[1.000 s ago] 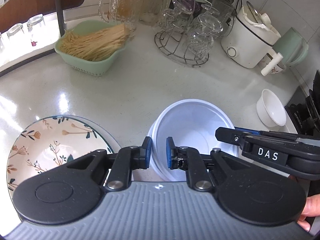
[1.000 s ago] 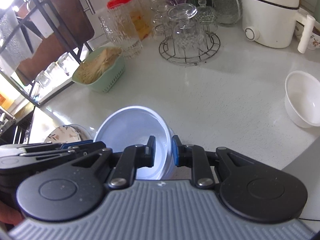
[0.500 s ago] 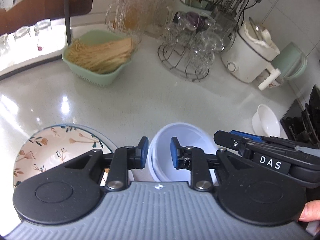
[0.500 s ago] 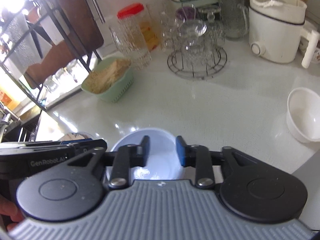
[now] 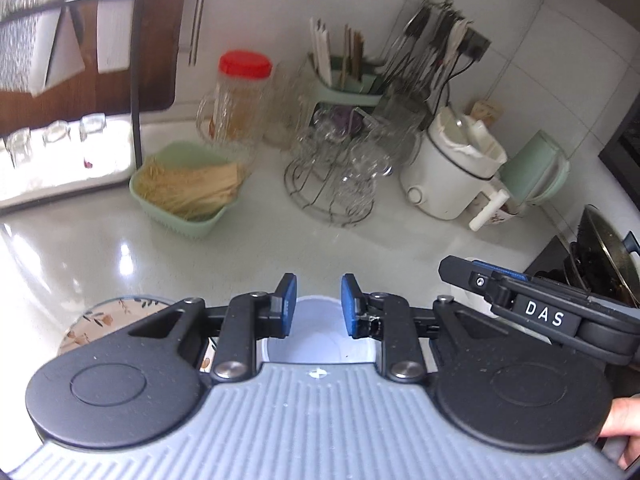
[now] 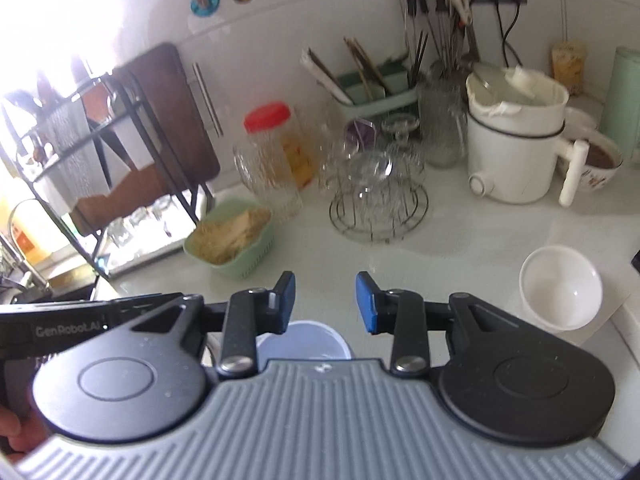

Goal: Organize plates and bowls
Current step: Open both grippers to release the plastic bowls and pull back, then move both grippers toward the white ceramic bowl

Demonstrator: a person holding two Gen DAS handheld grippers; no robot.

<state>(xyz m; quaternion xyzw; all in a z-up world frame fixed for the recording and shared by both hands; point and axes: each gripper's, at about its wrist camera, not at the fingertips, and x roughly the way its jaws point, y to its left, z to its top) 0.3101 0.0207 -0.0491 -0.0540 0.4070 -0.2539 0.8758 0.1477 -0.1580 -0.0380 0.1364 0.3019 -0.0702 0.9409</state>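
Note:
A pale white bowl (image 5: 320, 344) stands on the counter just below my left gripper (image 5: 318, 306), which is open with nothing between its blue pads. Left of it lies a floral plate (image 5: 100, 316), mostly hidden by the gripper body. In the right wrist view the same bowl (image 6: 304, 340) shows under my right gripper (image 6: 326, 300), also open and empty. A small white bowl (image 6: 560, 288) sits apart at the right. Each gripper shows in the other's view: the right one (image 5: 520, 304), the left one (image 6: 80, 316).
A green basket of noodles (image 5: 188, 188), a red-lidded jar (image 5: 240, 96), a wire rack of glasses (image 5: 336, 184) and a white cooker (image 5: 452, 176) line the back of the counter (image 5: 280, 248). A wok (image 5: 600, 256) sits on the stove at right. A dish rack (image 6: 100, 140) stands at left.
Both grippers had their jaws nearly closed at the white bowl's near rim. Their jaws have since spread and both have risen; the bowl looks smaller below them.

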